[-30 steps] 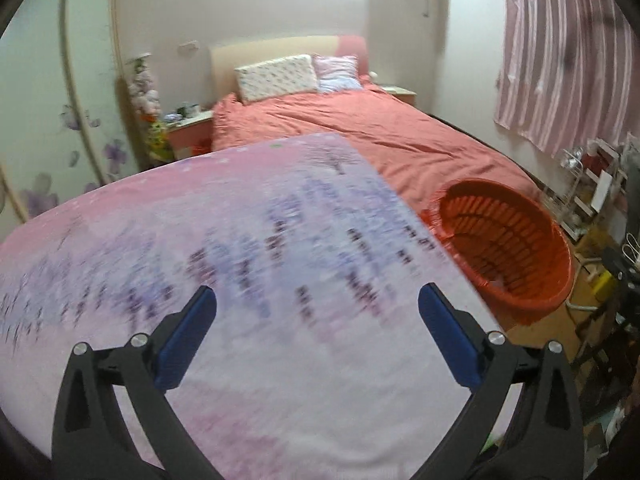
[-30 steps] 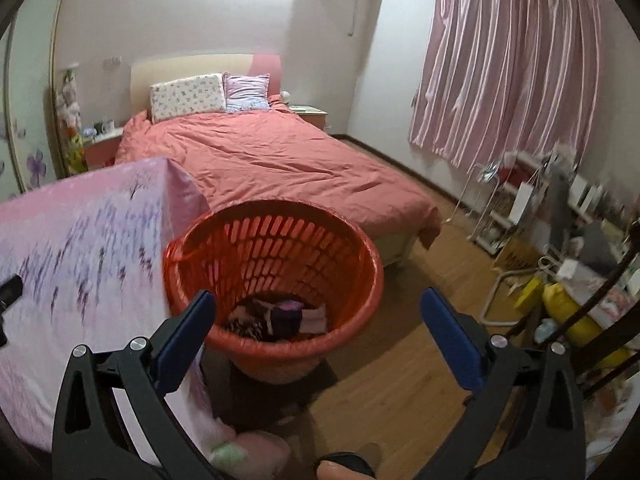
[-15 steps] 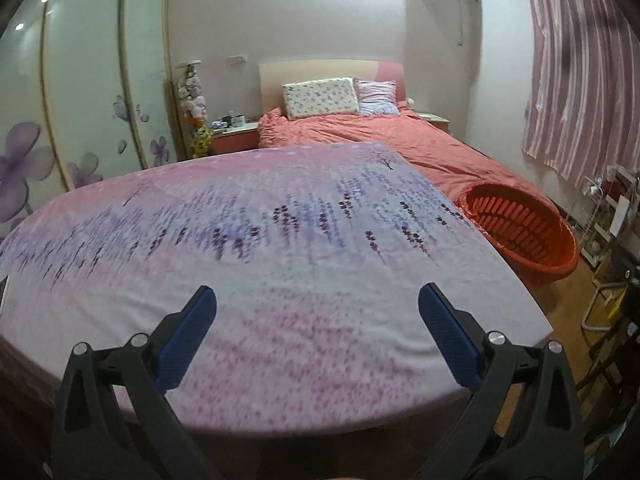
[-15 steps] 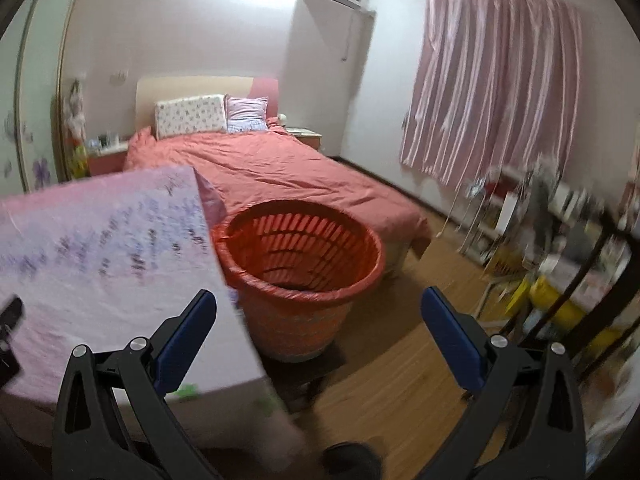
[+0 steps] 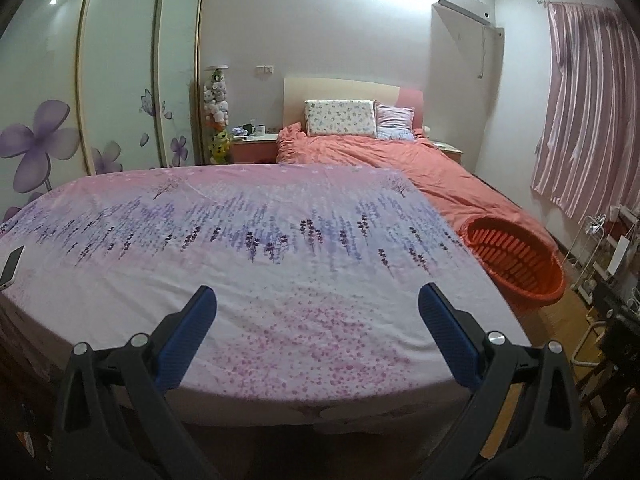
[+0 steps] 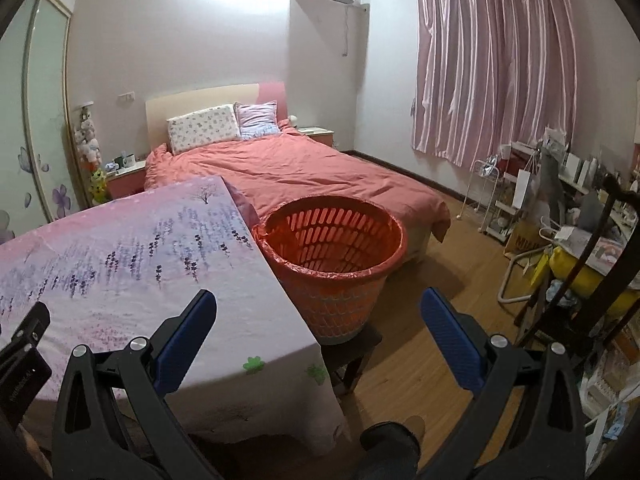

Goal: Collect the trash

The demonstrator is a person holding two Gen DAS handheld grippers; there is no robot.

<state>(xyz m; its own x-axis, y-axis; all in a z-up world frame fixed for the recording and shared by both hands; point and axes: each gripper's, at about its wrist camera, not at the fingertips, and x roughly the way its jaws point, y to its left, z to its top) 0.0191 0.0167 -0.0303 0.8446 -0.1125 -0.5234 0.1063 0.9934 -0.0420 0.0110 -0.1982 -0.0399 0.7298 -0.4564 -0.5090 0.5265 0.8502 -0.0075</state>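
Observation:
An orange slatted basket (image 6: 332,256) lined with a red bag stands on a low dark stool at the table's right edge; it also shows in the left wrist view (image 5: 516,260). Its inside is hidden from here. My left gripper (image 5: 316,320) is open and empty, held back over the near edge of the table with the pink and lavender cloth (image 5: 260,248). My right gripper (image 6: 318,320) is open and empty, in front of the basket and the table corner (image 6: 280,360). No trash shows on the cloth.
A phone (image 5: 10,266) lies at the table's left edge. A bed with a coral cover (image 6: 300,168) stands behind. A cluttered rack and dark chair (image 6: 580,248) fill the right side. Wooden floor (image 6: 432,320) lies right of the basket. The other gripper's body (image 6: 22,352) is at left.
Both grippers have pulled back and risen away from the table and basket, staying open. The basket now looks farther off and its contents are out of sight.

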